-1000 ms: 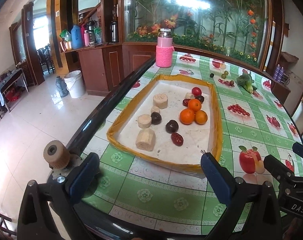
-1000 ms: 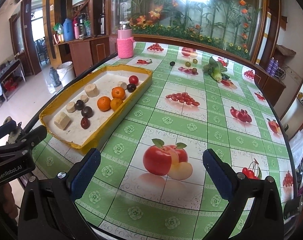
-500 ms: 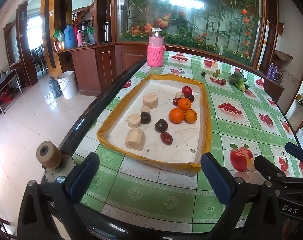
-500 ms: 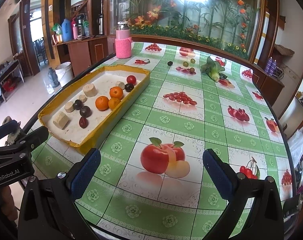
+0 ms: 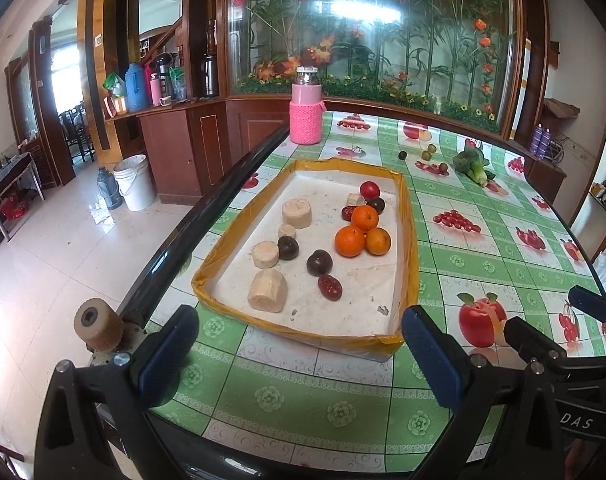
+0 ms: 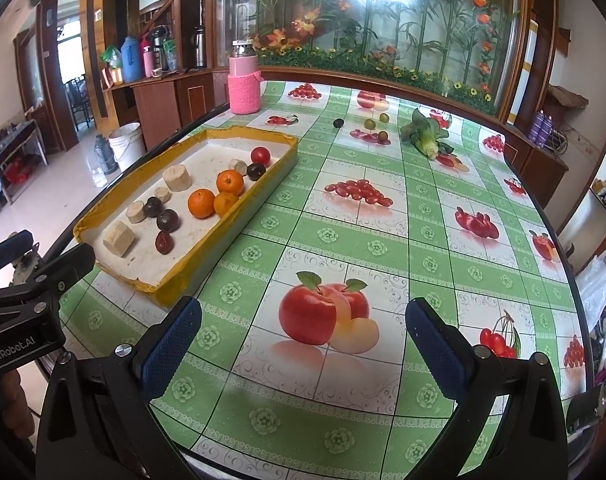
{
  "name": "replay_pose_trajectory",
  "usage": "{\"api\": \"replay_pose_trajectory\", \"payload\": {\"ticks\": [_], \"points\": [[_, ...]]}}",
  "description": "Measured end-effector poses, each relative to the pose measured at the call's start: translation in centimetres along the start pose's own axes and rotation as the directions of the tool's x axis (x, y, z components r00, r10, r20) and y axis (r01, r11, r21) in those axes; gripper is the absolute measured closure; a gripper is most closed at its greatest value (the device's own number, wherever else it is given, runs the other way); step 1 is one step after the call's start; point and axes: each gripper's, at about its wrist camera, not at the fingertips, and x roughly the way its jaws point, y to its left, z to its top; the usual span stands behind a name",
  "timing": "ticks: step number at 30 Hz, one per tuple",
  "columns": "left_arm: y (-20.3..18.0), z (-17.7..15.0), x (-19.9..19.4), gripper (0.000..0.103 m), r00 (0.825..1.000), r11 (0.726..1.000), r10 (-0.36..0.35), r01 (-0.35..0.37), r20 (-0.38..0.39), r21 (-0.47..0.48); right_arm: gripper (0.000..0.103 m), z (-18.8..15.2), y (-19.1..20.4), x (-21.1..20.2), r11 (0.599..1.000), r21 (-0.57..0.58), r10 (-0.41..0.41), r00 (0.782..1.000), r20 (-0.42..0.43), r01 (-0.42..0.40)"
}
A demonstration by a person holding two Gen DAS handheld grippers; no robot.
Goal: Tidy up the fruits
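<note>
While both grippers hover empty, left gripper jaws wide apart, right gripper jaws likewise, shallow yellow-rimmed tray straight beyond left jaws, three round oranges, glossy dark plums, beige cylinders inside.

A round table under a green-and-white fruit-print cloth, with a few things set on it.

A yellow-edged tray sits at about nine o'clock, near the dark rim, holding fruit and pale round pieces. At roughly eleven o'clock a pink knit-sleeved flask stands upright. Toward twelve o'clock small loose fruits lie scattered: one dark, two green, another dark. Just beside them, toward one o'clock, a leafy green vegetable lies on its side.
</note>
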Motion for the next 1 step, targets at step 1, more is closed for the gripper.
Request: {"api": "replay_pose_trajectory", "payload": {"ticks": [1], "points": [[-0.07, 0.05, 0.09, 0.0, 1.0, 1.0, 0.002, -0.002, -0.005, 0.002, 0.0, -0.02, -0.03, -0.03, 1.0, 0.001, 0.0, 1.0, 0.002, 0.0]]}}
